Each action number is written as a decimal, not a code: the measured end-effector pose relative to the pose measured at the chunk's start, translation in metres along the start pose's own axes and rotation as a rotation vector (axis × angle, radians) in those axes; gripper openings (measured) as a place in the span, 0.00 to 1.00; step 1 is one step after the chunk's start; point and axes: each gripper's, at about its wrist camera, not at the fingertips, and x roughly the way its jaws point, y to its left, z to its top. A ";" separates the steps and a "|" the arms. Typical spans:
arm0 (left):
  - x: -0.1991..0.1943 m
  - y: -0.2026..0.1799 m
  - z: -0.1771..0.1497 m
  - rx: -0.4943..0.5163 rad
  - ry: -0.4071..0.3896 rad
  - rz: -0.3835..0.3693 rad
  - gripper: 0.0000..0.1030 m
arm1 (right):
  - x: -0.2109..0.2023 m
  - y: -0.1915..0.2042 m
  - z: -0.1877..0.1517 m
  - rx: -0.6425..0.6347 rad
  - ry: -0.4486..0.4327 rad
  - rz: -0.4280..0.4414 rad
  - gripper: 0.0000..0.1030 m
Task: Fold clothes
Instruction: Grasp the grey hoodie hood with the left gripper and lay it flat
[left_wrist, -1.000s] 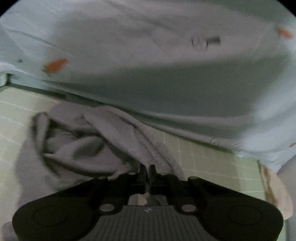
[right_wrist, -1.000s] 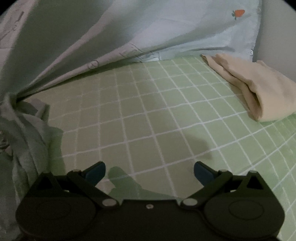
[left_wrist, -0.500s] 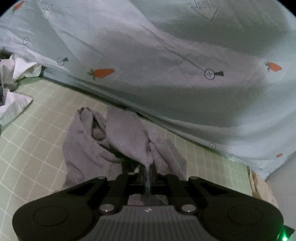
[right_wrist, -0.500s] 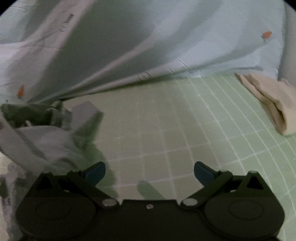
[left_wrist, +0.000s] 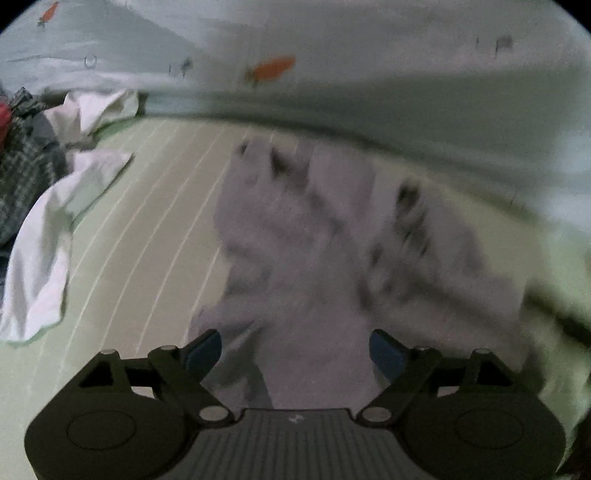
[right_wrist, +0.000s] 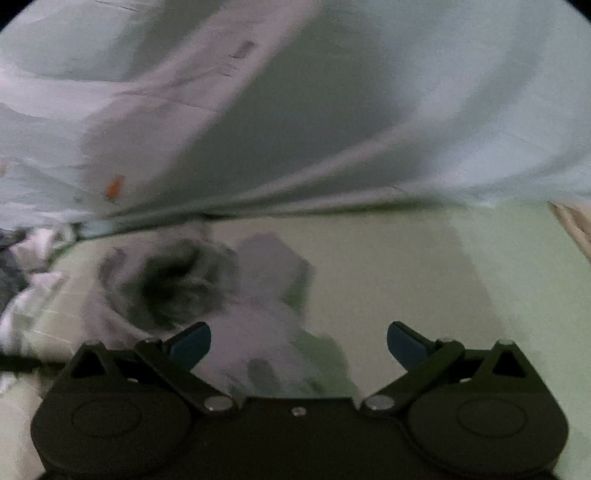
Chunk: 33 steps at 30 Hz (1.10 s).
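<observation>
A crumpled grey garment (left_wrist: 325, 236) lies in a heap on the green checked sheet (left_wrist: 155, 206), blurred by motion. My left gripper (left_wrist: 295, 349) is open and empty, just above the garment's near edge. In the right wrist view the same grey garment (right_wrist: 207, 295) lies left of centre. My right gripper (right_wrist: 299, 338) is open and empty, with its left fingertip over the garment's edge and its right over bare sheet.
A pale blue sheet with carrot prints (left_wrist: 332, 66) hangs along the back in both views (right_wrist: 332, 110). White cloth (left_wrist: 48, 236) and a dark plaid garment (left_wrist: 22, 173) lie at the left. A beige folded cloth edge (right_wrist: 574, 225) shows at the far right.
My left gripper has opened and let go of the grey garment, which now lies in a heap on the sheet. Both views have swung, and the right gripper now faces the garment.
</observation>
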 end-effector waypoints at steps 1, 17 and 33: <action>0.006 0.001 -0.006 0.008 0.026 0.019 0.85 | 0.006 0.008 0.006 -0.014 -0.003 0.045 1.00; 0.046 0.039 -0.031 -0.085 0.163 0.112 1.00 | 0.078 0.064 0.008 -0.061 0.163 0.340 0.14; 0.047 0.036 -0.025 -0.086 0.148 0.112 1.00 | -0.048 -0.189 -0.006 0.274 -0.003 -0.602 0.57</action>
